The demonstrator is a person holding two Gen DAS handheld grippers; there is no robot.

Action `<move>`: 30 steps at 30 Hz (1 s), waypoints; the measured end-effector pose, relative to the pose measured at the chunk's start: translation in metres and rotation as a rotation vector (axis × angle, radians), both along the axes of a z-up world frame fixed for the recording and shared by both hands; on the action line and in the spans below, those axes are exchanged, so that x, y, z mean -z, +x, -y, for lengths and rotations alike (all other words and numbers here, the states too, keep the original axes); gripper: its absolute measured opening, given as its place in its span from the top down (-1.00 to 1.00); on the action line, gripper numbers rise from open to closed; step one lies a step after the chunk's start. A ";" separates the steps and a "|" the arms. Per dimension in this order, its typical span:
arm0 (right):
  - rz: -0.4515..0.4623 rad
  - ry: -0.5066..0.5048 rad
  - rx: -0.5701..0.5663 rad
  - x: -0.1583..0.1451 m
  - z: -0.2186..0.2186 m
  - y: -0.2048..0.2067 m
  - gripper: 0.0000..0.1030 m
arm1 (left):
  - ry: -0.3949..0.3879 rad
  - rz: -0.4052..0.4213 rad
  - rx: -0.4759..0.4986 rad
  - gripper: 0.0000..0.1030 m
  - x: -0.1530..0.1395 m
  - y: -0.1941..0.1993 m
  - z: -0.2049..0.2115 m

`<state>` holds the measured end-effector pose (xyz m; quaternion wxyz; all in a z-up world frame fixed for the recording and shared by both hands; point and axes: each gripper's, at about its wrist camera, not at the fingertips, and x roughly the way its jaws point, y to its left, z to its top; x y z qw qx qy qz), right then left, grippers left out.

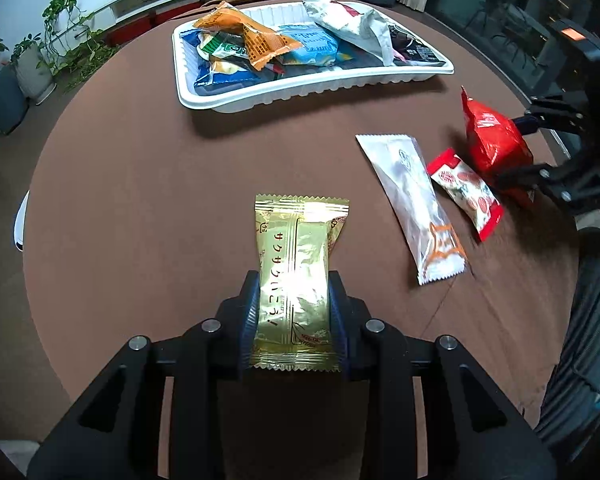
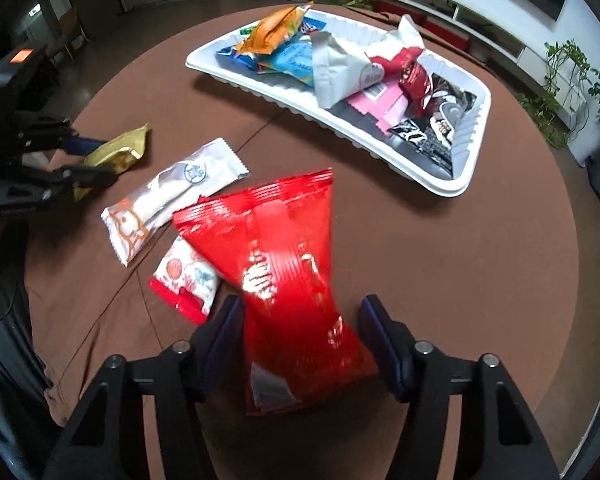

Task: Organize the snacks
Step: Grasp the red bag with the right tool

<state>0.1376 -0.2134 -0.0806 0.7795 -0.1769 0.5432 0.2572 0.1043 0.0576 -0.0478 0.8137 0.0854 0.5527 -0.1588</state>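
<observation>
- Fingers of the left gripper (image 1: 294, 316): closed against both sides of a gold packet (image 1: 298, 280), which juts forward above the brown tabletop (image 1: 140, 200).
- Fingers of the right gripper (image 2: 302, 340): set either side of a red bag (image 2: 284, 280); left pad at the bag's edge, a gap visible at the right pad, the bag motion-blurred, so whether it is gripped cannot be told.
- White tray (image 1: 300, 94): at the far side of the table, heaped with packets, among them an orange packet (image 1: 252, 38), a blue packet (image 1: 312, 46) and a white-grey bag (image 1: 348, 20).
- Long white packet (image 1: 414, 204): flat on the table, between the two grippers.
- Small red-and-white packet (image 1: 466, 192): flat, just beside the long white packet, partly under the red bag in the right wrist view.
- Potted plants (image 1: 60, 44): beyond the table edge.
</observation>
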 end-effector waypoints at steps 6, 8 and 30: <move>-0.008 -0.018 -0.012 0.007 -0.004 0.001 -0.21 | 0.018 0.007 0.013 0.43 0.004 -0.013 0.006; -0.007 -0.020 -0.012 0.007 -0.005 0.000 -0.10 | 0.021 0.011 0.015 0.43 0.005 -0.015 0.007; 0.009 0.156 0.100 -0.013 0.003 -0.025 0.42 | -0.069 0.057 -0.026 0.44 -0.014 -0.027 -0.013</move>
